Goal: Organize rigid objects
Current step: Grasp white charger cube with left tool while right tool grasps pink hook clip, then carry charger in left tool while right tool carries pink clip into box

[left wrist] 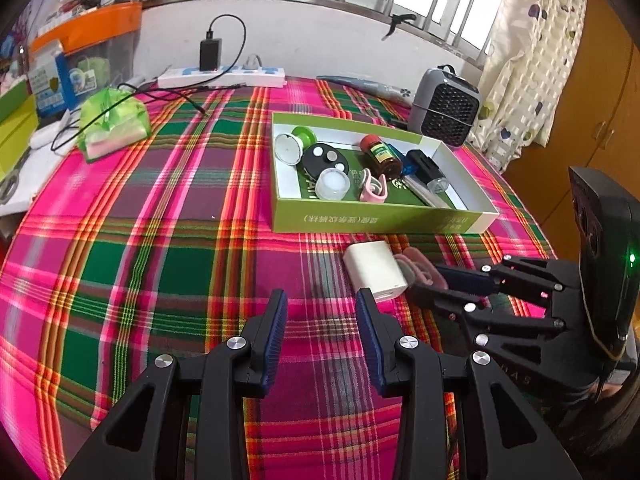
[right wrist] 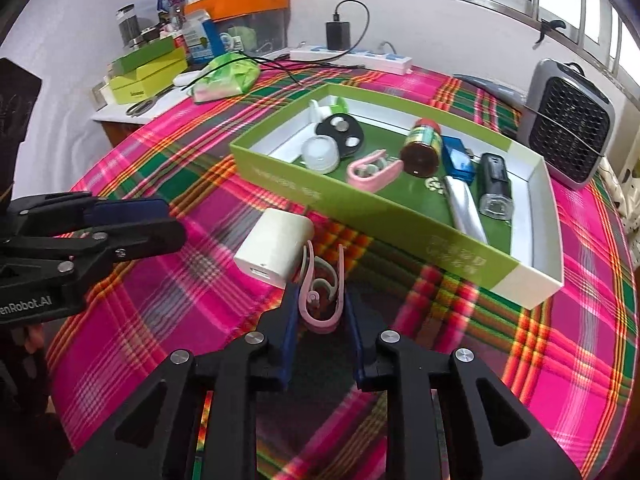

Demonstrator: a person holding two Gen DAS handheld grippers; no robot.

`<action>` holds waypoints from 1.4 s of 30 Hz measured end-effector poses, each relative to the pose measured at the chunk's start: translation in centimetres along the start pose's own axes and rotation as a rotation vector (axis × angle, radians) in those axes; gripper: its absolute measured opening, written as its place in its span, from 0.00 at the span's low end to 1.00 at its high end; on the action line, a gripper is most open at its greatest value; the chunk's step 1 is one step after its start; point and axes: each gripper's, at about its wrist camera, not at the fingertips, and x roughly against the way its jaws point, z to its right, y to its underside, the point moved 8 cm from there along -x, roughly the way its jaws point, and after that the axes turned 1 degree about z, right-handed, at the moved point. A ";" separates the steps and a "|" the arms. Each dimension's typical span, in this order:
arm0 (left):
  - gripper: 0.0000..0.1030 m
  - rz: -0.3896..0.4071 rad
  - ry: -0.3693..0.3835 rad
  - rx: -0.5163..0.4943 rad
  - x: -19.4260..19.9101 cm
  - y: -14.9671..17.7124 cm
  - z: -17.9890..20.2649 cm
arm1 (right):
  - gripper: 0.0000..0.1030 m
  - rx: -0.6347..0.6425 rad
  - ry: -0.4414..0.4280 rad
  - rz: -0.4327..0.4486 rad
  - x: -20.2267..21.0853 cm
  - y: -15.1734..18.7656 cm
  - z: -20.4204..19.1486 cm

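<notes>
Right gripper clamped on pink clip beside white charger, left gripper open and empty: lift straight before swinging to green tray, clip probably touches charger.

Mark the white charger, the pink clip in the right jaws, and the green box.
white charger [right wrist: 276, 246], right wrist view, top face
pink clip [right wrist: 320, 312], right wrist view, curved base
green box [right wrist: 360, 208], right wrist view, near wall

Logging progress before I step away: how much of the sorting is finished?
Mostly done: the green box already holds a bottle, a pink clip and more. The right gripper is shut on another pink clip. The white charger still lies on the cloth.
</notes>
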 end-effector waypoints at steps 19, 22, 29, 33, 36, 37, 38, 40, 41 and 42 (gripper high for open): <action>0.41 -0.028 0.000 -0.072 -2.5 -1.2 2.9 | 0.22 -0.033 0.031 0.011 0.9 0.7 0.6; 0.41 -0.038 -0.007 -0.093 -3.1 -1.1 3.3 | 0.22 -0.023 0.072 0.014 1.1 0.9 1.1; 0.41 -0.065 -0.036 -0.096 -4.4 -1.0 3.2 | 0.22 -0.037 0.085 0.012 1.3 1.1 2.1; 0.41 -0.069 -0.081 -0.111 -5.0 -1.0 3.0 | 0.22 -0.045 0.103 0.011 1.2 1.1 2.7; 0.41 -0.068 -0.073 -0.102 -5.1 -1.1 2.9 | 0.22 -0.054 0.103 0.009 1.2 1.1 2.9; 0.41 -0.067 -0.069 -0.097 -5.1 -1.1 2.8 | 0.22 -0.056 0.102 0.009 1.1 1.1 3.0; 0.41 -0.065 -0.067 -0.096 -5.1 -1.2 2.8 | 0.22 -0.058 0.099 0.010 1.1 1.1 3.0; 0.41 -0.064 -0.067 -0.093 -5.1 -1.2 2.7 | 0.22 -0.055 0.098 0.009 1.1 1.1 3.0; 0.41 -0.063 -0.067 -0.094 -5.1 -1.2 2.7 | 0.22 -0.055 0.099 0.008 1.1 1.1 3.1; 0.41 -0.062 -0.070 -0.097 -5.2 -1.2 2.7 | 0.22 -0.055 0.099 0.008 1.0 1.1 3.1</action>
